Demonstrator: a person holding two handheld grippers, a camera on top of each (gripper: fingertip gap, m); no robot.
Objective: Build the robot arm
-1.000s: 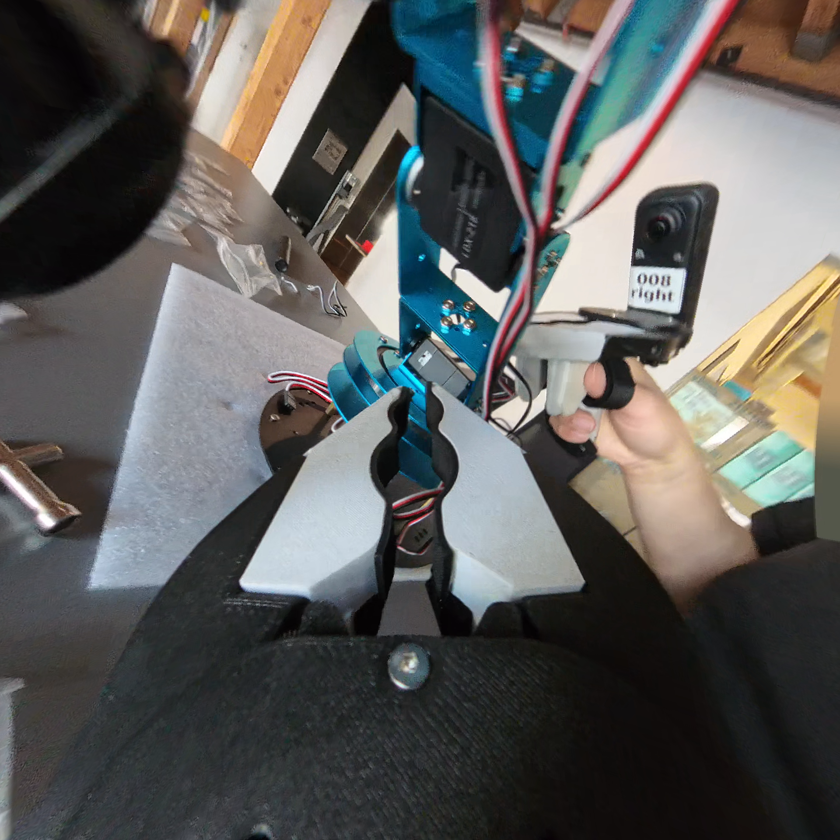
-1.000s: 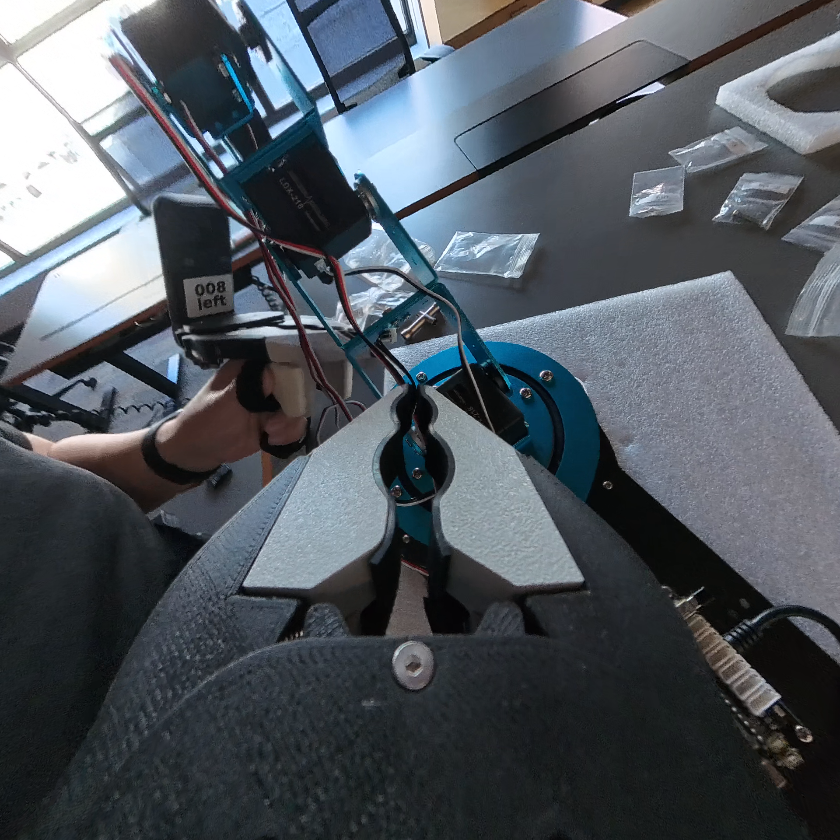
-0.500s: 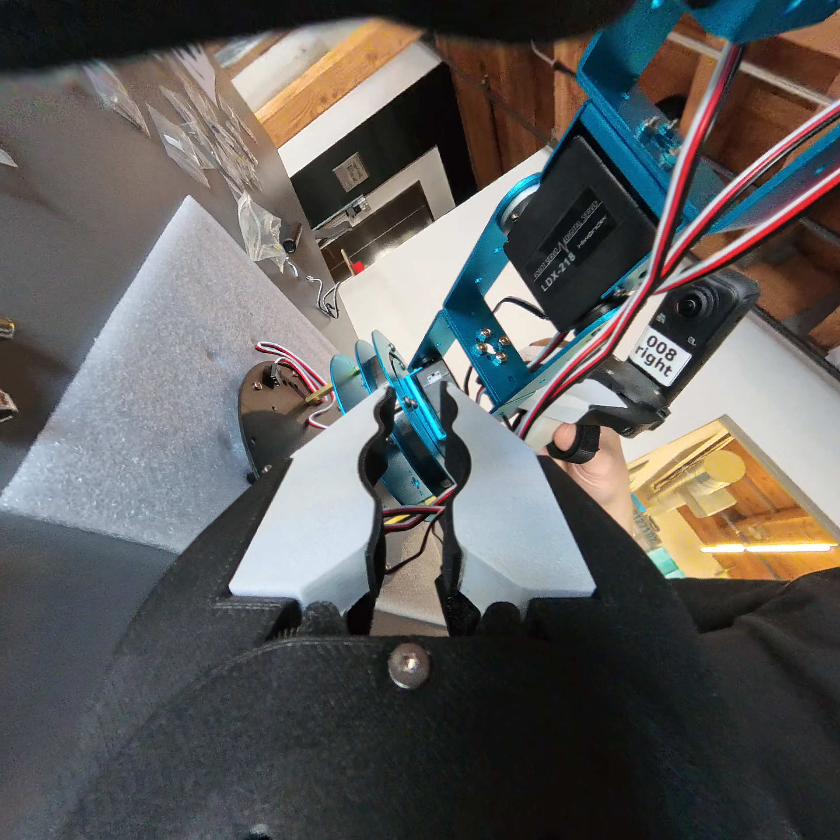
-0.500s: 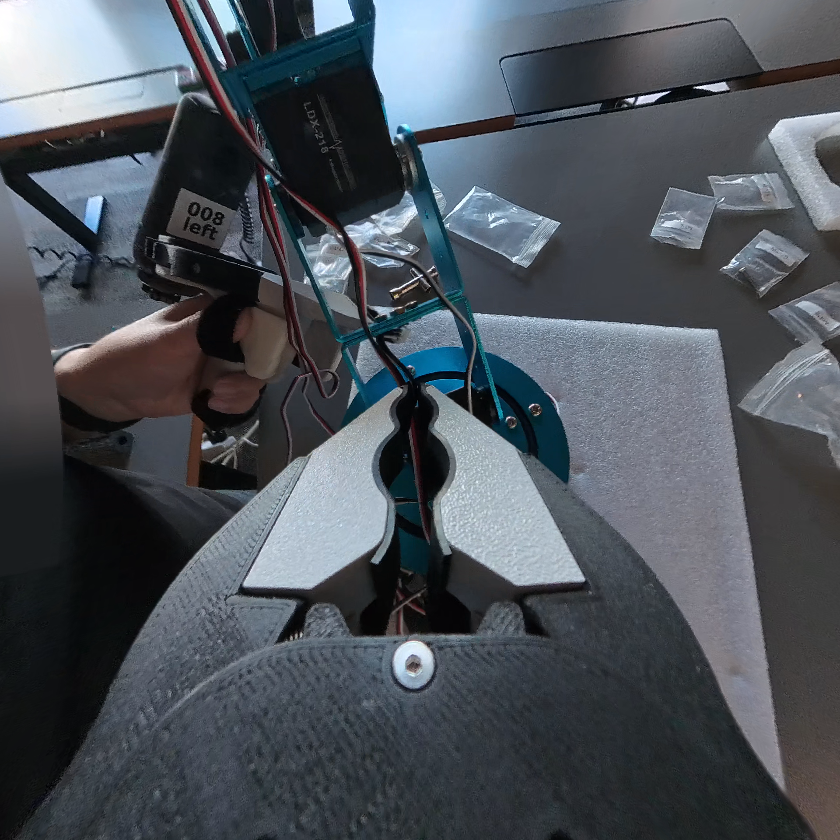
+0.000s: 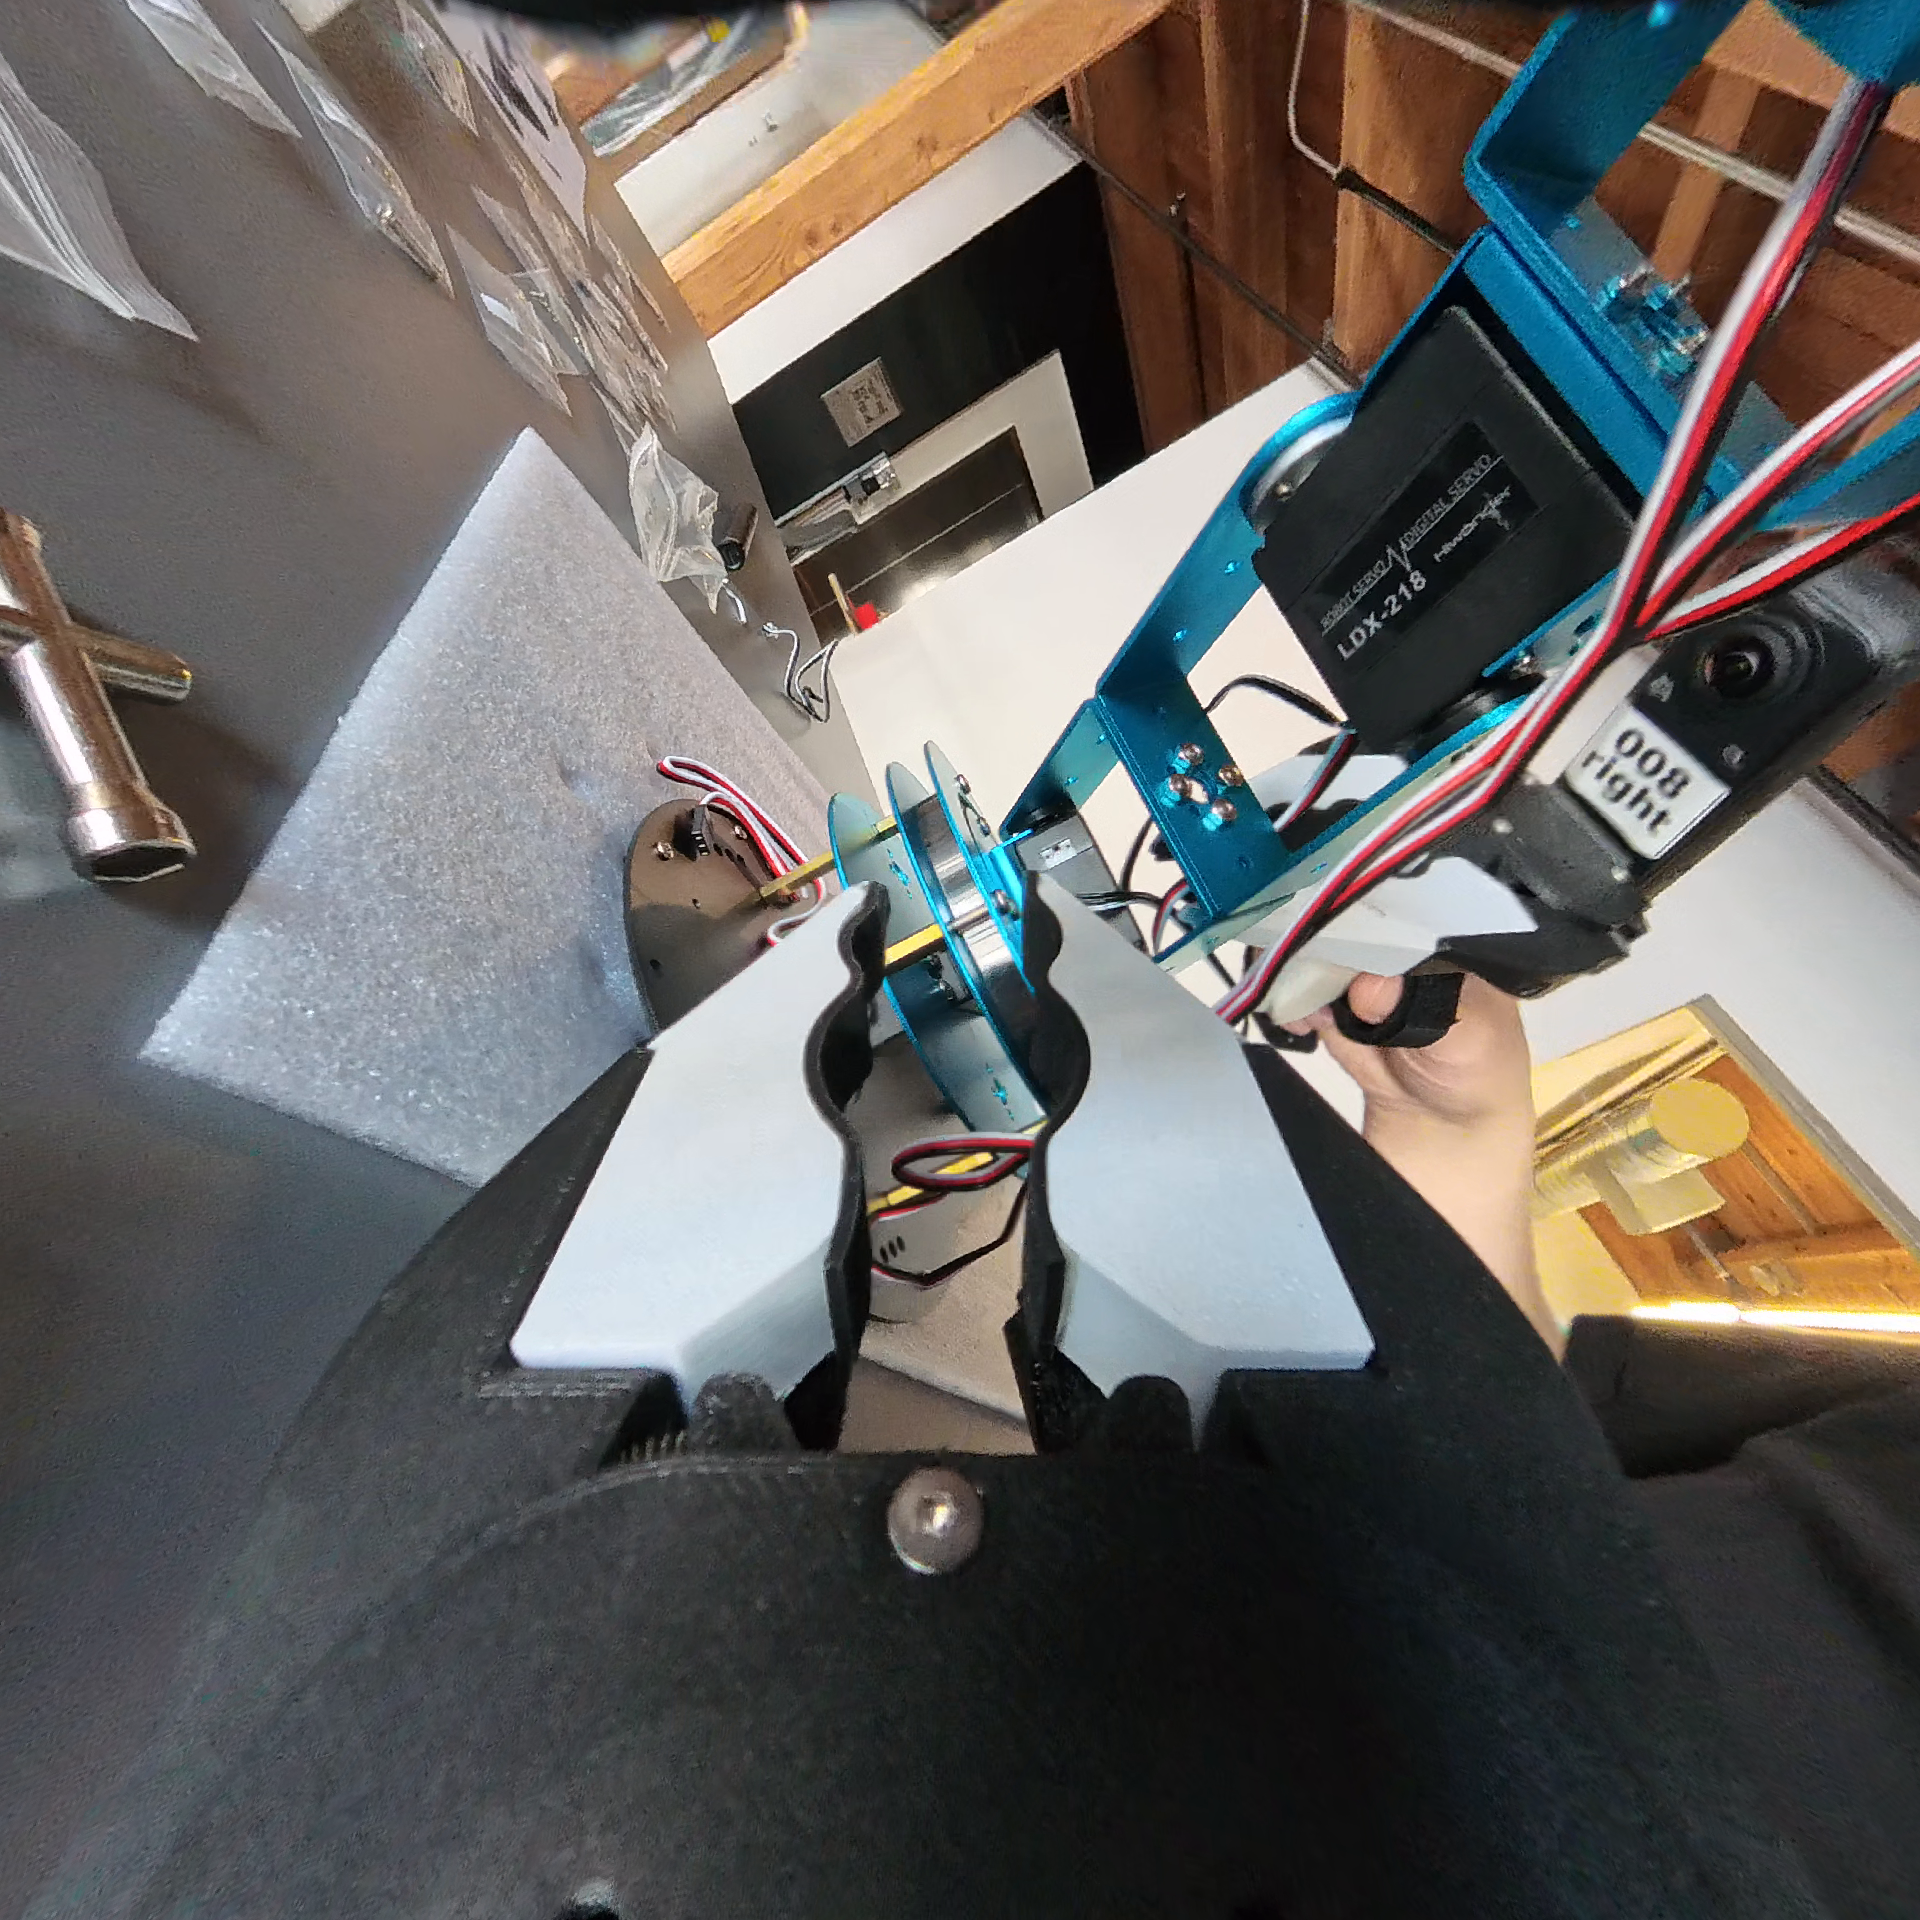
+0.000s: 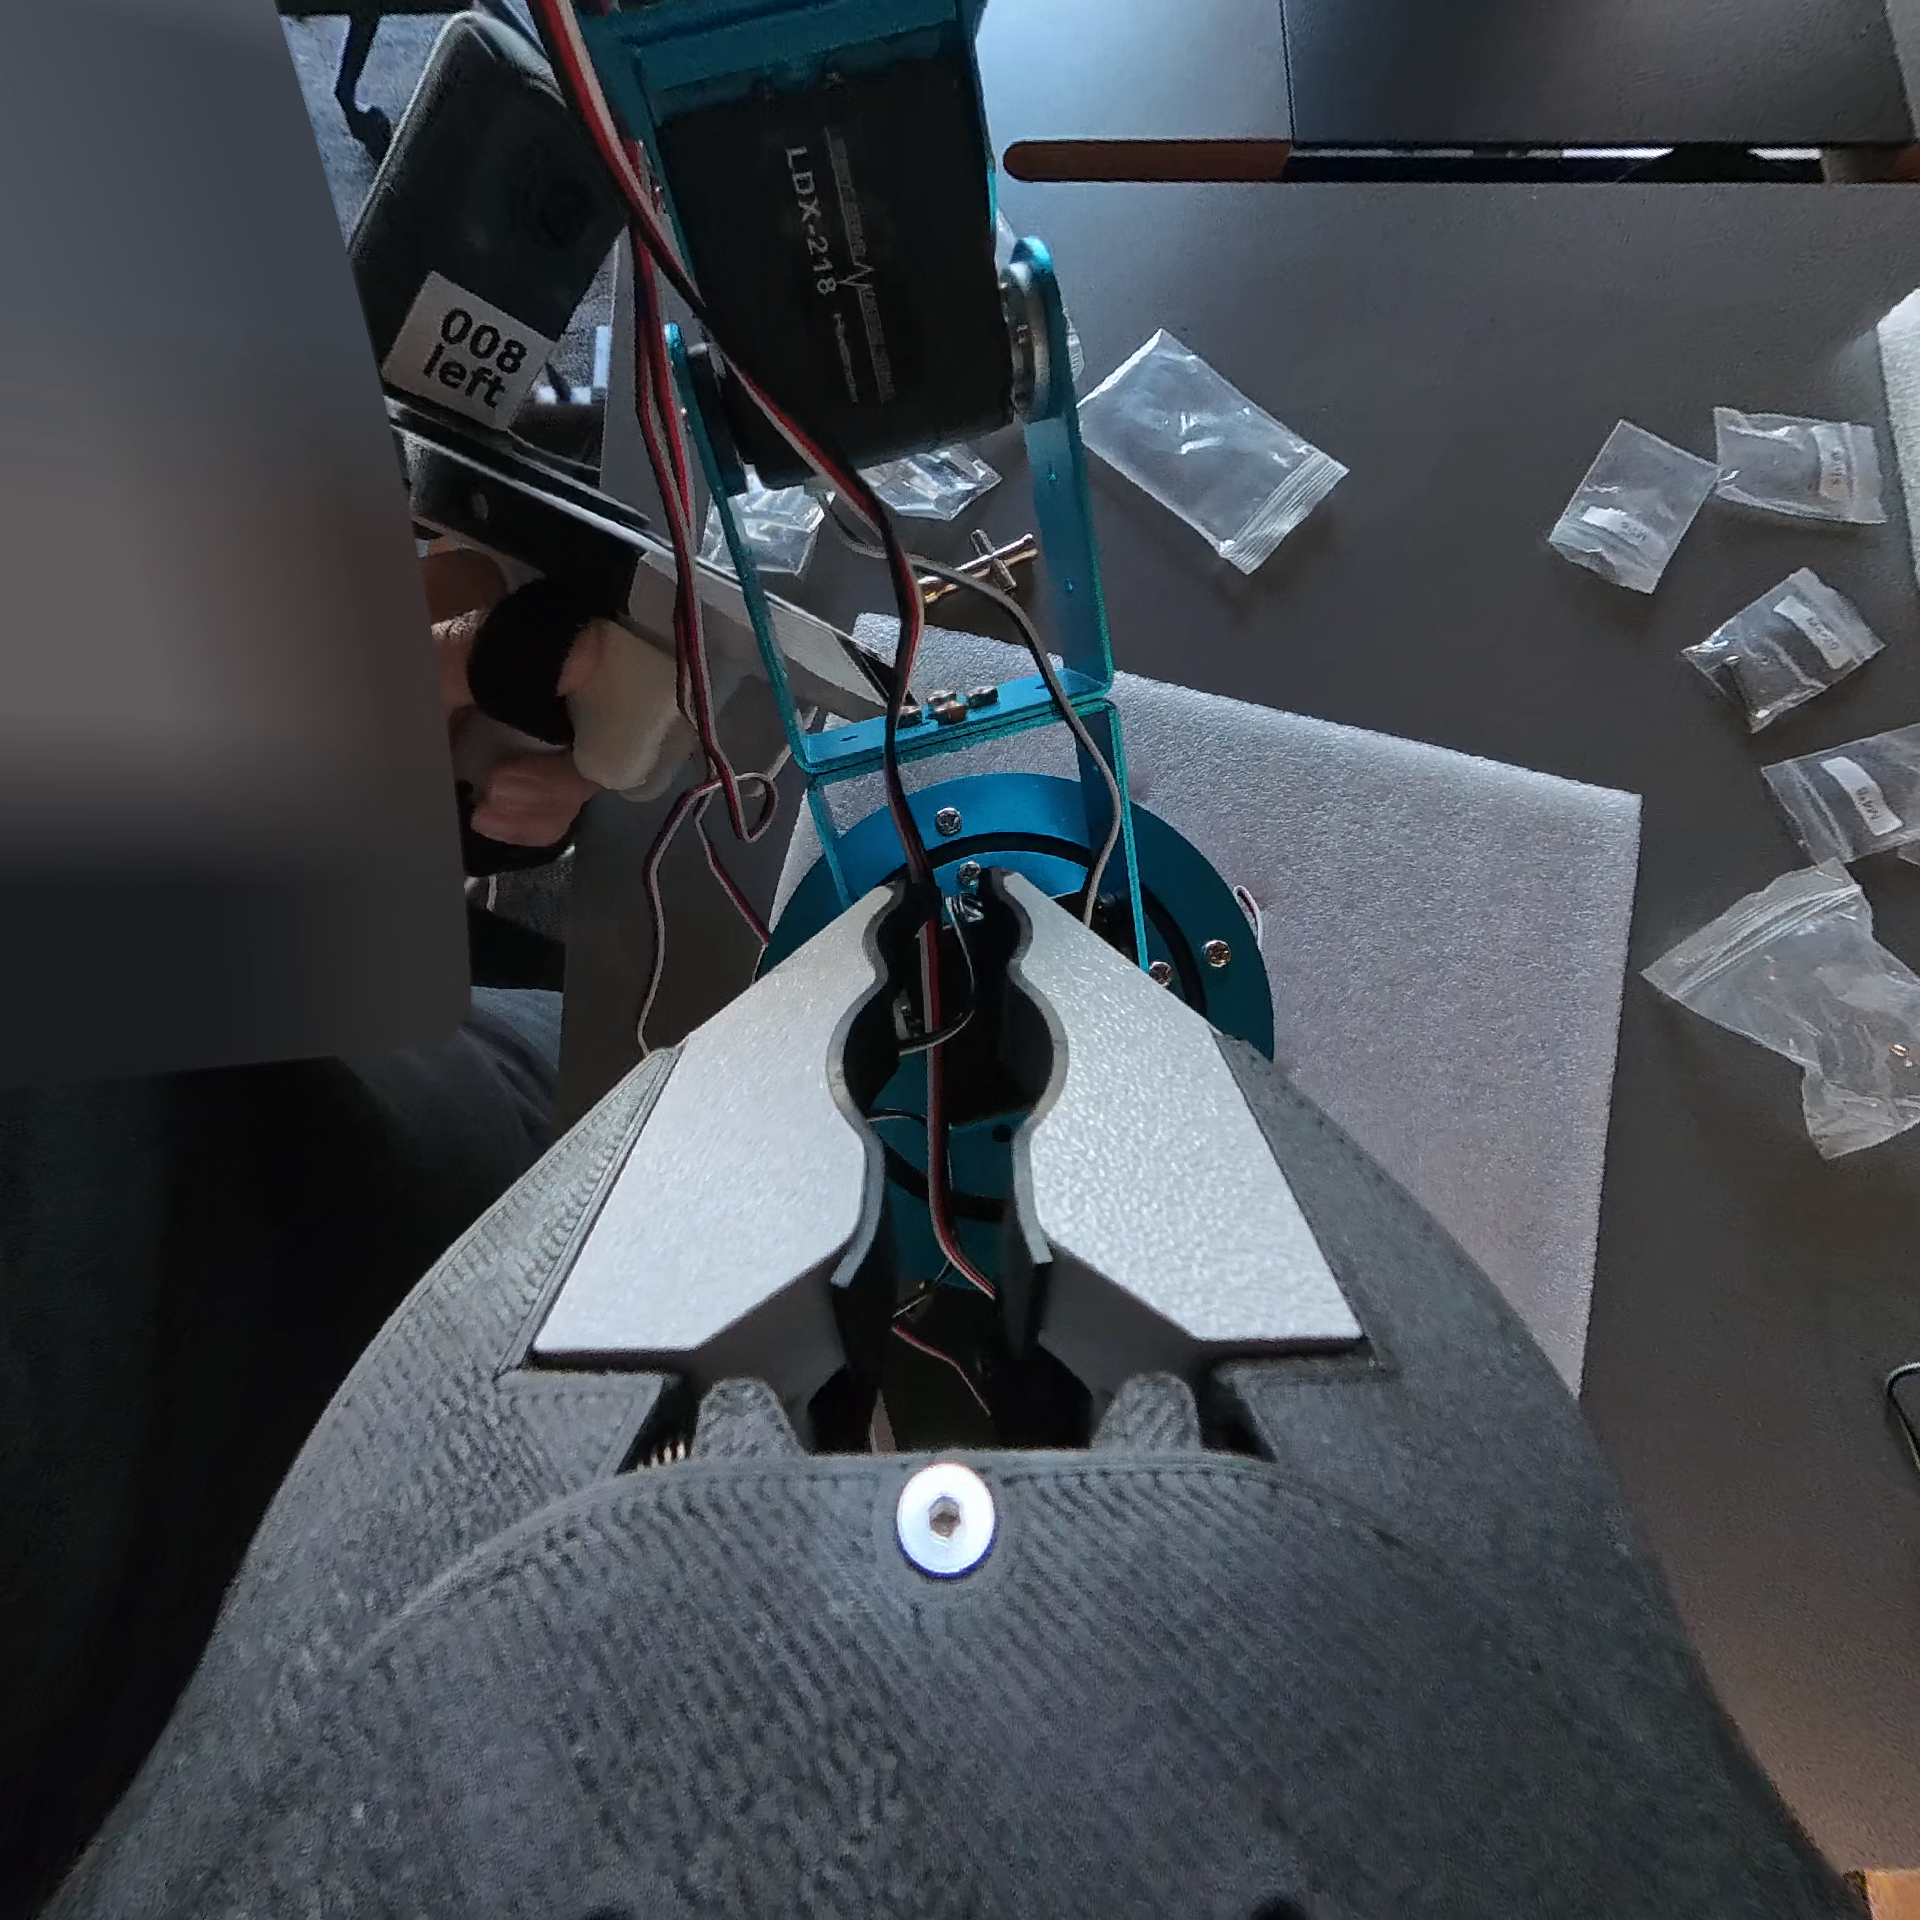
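Note:
A small blue metal robot arm stands on a black base plate (image 5: 675,914) on a white foam sheet (image 5: 416,831). Its black servo (image 5: 1434,540) sits in a blue bracket (image 5: 1143,727) above a blue turntable (image 5: 935,821). My left gripper (image 5: 951,904) is open, its jaws straddling the turntable discs with a gap on the left side. My right gripper (image 6: 948,894) is nearly closed at the centre of the blue turntable ring (image 6: 1216,935). Red, white and black servo wires (image 6: 940,1143) run between its jaws. The servo (image 6: 831,260) rises above it.
A metal cross wrench (image 5: 83,727) lies left of the foam. Several small plastic bags (image 6: 1205,447) lie on the dark table (image 6: 1455,312) beyond the foam sheet (image 6: 1403,935). A hand (image 5: 1423,1081) holds the right gripper's handle. The left gripper's body (image 6: 488,208) shows at upper left. The tips of one gripper are about 7 centimeters away from the tips of the other. The blue bracket (image 5: 1143,727) is about 4 centimeters from both grippers' fingertips.
My left gripper's jaws have opened wider and now sit around the turntable discs. Both views have swung round, and the right gripper now looks more steeply down on the base.

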